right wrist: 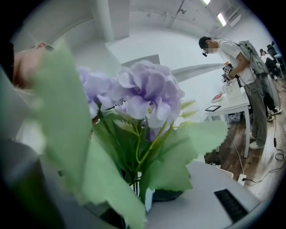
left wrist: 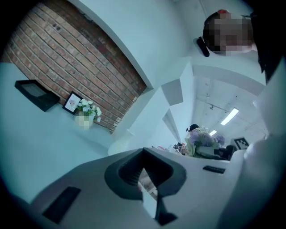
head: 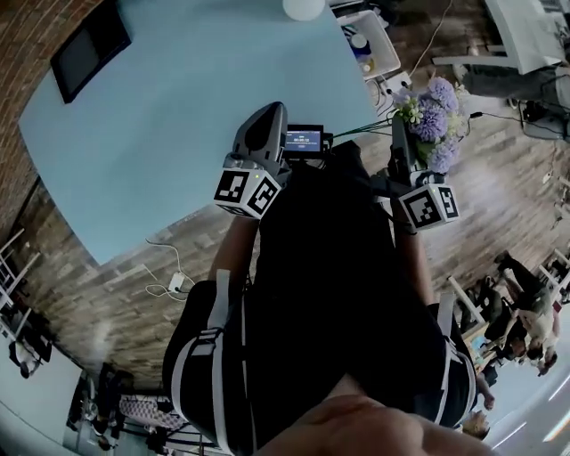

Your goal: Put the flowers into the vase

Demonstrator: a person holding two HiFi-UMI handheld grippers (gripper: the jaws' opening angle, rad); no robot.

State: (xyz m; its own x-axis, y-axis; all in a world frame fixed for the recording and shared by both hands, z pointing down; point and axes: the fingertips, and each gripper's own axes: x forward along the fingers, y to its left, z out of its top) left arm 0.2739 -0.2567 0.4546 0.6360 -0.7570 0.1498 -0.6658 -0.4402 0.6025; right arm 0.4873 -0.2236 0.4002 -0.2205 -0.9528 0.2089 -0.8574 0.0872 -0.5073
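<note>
A bunch of purple flowers [head: 433, 118] with green leaves is held over the floor, just off the right edge of the light blue table [head: 178, 125]. My right gripper [head: 398, 135] is shut on the green stems [right wrist: 135, 181]. In the right gripper view the blooms [right wrist: 145, 91] and broad leaves fill the picture. My left gripper [head: 265, 120] hangs at the table's near edge; its grey jaws [left wrist: 145, 179] stand together with nothing between them. A white rounded vessel [head: 305, 7], probably the vase, stands at the table's far edge.
A black tablet-like object [head: 91, 43] lies at the table's far left corner. A white tray with small items [head: 370, 44] sits beyond the right edge. Cables [head: 169, 276] run over the wooden floor. People stand at other tables [right wrist: 232, 49].
</note>
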